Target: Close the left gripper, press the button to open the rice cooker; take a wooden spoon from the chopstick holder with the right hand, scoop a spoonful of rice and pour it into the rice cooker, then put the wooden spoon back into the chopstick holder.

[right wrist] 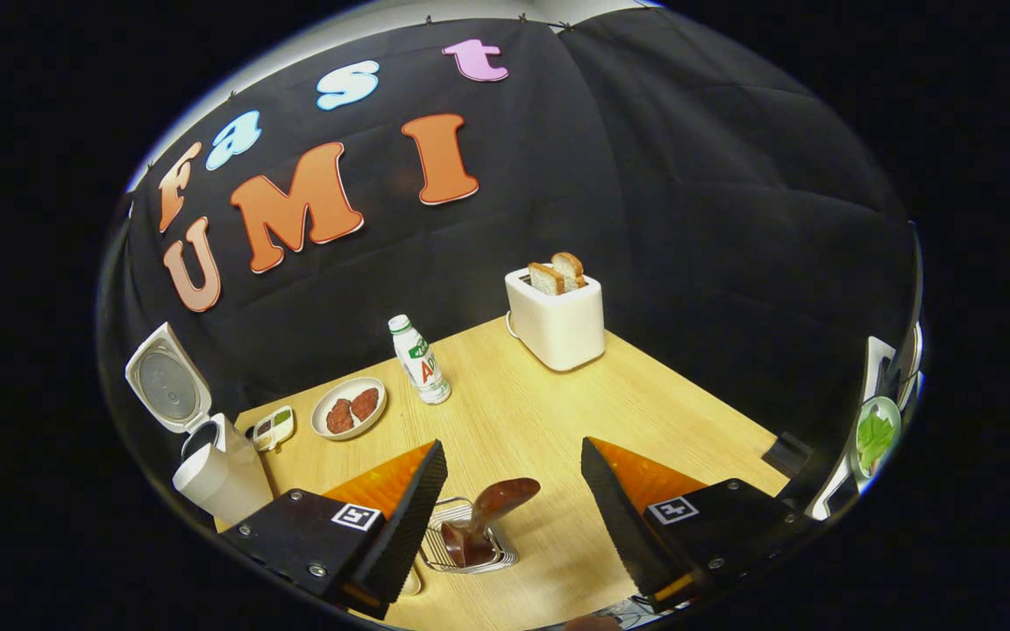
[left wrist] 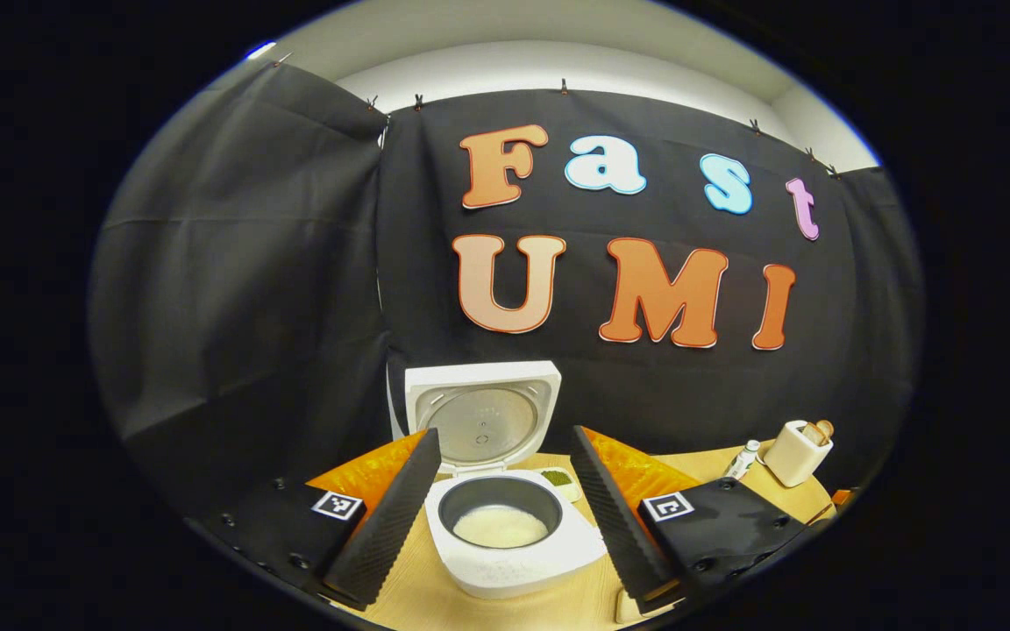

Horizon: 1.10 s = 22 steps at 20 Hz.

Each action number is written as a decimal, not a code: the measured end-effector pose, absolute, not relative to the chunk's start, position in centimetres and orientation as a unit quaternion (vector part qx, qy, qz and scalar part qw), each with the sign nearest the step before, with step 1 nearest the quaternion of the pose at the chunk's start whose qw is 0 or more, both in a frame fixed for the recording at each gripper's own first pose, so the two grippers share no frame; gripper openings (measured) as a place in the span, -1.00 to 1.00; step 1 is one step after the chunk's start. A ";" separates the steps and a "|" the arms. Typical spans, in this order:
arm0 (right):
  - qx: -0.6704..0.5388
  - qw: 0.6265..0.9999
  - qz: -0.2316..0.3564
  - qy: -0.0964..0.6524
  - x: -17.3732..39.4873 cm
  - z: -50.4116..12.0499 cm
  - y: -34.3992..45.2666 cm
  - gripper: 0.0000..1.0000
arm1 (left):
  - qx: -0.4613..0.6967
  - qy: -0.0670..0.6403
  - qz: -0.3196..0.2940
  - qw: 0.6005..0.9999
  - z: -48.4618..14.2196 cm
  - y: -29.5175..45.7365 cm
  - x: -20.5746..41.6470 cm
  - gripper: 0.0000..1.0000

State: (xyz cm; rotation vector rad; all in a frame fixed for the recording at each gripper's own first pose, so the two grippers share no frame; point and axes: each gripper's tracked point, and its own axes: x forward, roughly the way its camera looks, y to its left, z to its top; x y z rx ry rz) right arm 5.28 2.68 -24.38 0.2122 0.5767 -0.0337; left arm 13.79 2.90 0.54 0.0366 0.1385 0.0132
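In the left gripper view, the left claw (left wrist: pixel 505 504) stood wide open with nothing between its two fingers. One rice cooker (left wrist: pixel 505 526) sat on the wooden table (left wrist: pixel 558 605) straight ahead, framed in the gap of the fingers. Its one lid (left wrist: pixel 480 414) was raised upright behind the pot, and a patch of white rice (left wrist: pixel 500 526) lay at the bottom of the dark inner pot. Farther right, near the table's edge, stood one white toaster (left wrist: pixel 794 453) with what looked like two slices in it, though they were small and hard to make out, and one small bottle (left wrist: pixel 742 459) just beside it.

In the right gripper view, the right claw (right wrist: pixel 514 504) was also spread open and gripped nothing. Between its fingers, low on the table (right wrist: pixel 540 412), sat one wire chopstick holder (right wrist: pixel 470 539), and one wooden spoon (right wrist: pixel 487 517) rested in it, bowl end up and leaning to the right. The rice cooker (right wrist: pixel 216 478) stood at the far left with its lid (right wrist: pixel 167 381) open. Beside it lay one small divided dish (right wrist: pixel 273 428), then one plate (right wrist: pixel 349 407) bearing two dark round patties (right wrist: pixel 352 409). One white bottle (right wrist: pixel 419 359) stood upright just beyond the plate. The toaster (right wrist: pixel 556 320) stood at the table's back with two slices of toast (right wrist: pixel 558 272) poking from its top. At the far right edge, one plate of green leaves (right wrist: pixel 875 434) was partly visible.
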 end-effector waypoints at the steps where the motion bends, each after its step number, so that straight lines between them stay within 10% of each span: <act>1: 0.100 0.956 -0.015 0.277 5.4 -23.6 2.7 0.89 | 0.020 0.069 0.012 0.997 1.2 3.0 14.9 1.00; 22: 0.096 0.966 -0.017 0.238 7.2 -17.7 3.9 0.90 | 0.012 0.134 0.064 0.989 1.9 5.9 37.8 0.99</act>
